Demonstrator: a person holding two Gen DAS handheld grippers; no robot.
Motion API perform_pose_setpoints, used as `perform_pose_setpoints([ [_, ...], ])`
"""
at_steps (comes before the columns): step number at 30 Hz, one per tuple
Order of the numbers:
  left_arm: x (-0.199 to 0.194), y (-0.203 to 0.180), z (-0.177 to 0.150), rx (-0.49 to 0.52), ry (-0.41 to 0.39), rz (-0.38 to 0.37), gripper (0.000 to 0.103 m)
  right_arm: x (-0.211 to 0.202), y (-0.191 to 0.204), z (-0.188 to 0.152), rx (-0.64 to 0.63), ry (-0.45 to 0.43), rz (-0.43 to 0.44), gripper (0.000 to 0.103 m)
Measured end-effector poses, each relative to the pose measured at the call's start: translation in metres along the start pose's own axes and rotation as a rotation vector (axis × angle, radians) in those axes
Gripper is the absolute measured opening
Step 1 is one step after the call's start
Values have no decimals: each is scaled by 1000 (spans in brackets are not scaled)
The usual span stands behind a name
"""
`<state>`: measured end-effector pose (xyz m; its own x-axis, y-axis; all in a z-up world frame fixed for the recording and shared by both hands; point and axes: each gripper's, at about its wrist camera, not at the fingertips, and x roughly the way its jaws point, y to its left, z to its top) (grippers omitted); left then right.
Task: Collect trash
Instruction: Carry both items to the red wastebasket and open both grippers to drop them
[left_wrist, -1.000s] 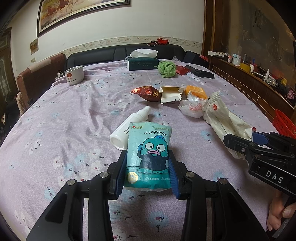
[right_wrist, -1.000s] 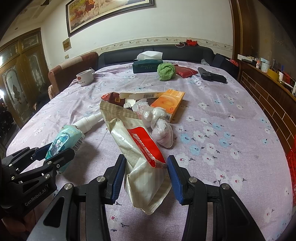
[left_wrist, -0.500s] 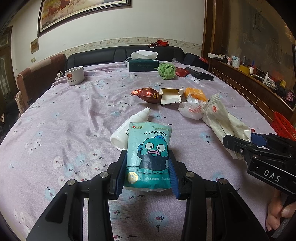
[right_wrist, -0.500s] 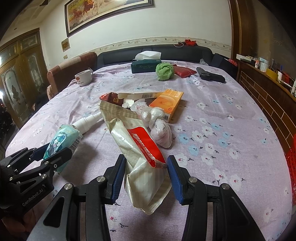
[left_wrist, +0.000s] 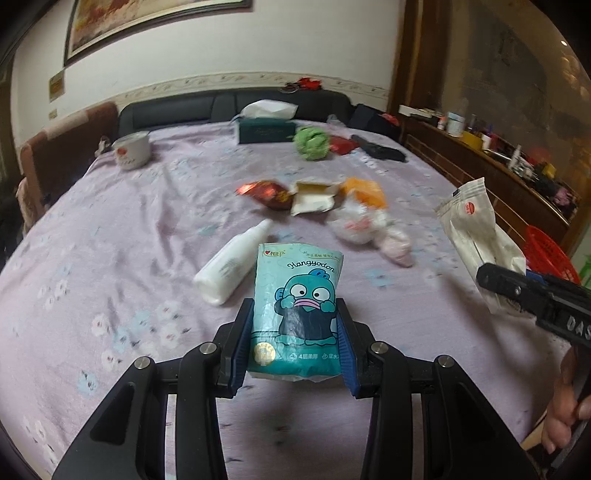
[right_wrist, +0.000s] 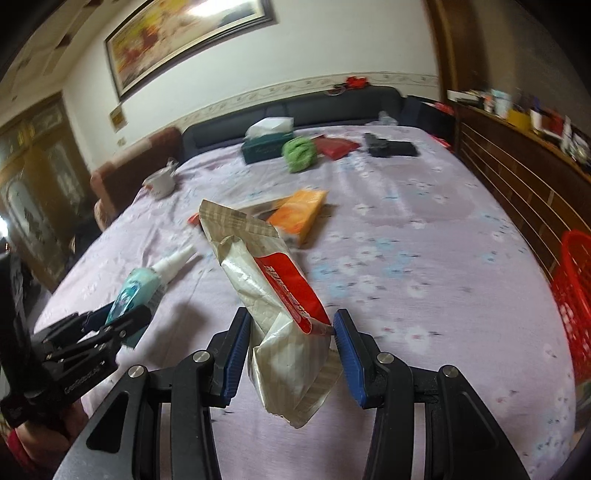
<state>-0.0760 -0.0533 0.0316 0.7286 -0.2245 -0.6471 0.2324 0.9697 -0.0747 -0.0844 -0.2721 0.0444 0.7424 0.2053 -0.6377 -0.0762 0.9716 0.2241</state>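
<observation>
Two items are in hand, the left gripper (left_wrist: 295, 334) clamped on a teal cartoon-printed tissue pack (left_wrist: 297, 310) and the right gripper (right_wrist: 291, 343) on a crumpled white-and-red paper wrapper (right_wrist: 280, 306), both above the worktop (left_wrist: 110, 240); neither has reached the red plastic basket (right_wrist: 574, 295), and several wrappers remain.

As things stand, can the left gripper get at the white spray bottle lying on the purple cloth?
Probably not yet: the left gripper is shut on the teal cartoon tissue pack. The white spray bottle lies just ahead-left with nothing over it, so the path looks free once the pack is dropped.
</observation>
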Motion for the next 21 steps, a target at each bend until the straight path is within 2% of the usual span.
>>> perform_pose_setpoints([
  [5, -6, -42, 21, 70, 0, -85, 39, -31, -49, 7, 118, -67, -57, 50],
  [9, -4, -90, 40, 143, 10, -176, 39, -65, -102, 10, 222, -132, -129, 50],
  [15, 5, -177, 65, 233, 29, -334, 39, -112, -184, 7, 376, -204, -253, 50],
  [19, 17, -243, 77, 291, 56, -436, 39, -133, -230, 3, 462, -220, -322, 50],
  [21, 22, -270, 81, 308, 65, -464, 39, -139, -250, 2, 498, -224, -345, 50],
])
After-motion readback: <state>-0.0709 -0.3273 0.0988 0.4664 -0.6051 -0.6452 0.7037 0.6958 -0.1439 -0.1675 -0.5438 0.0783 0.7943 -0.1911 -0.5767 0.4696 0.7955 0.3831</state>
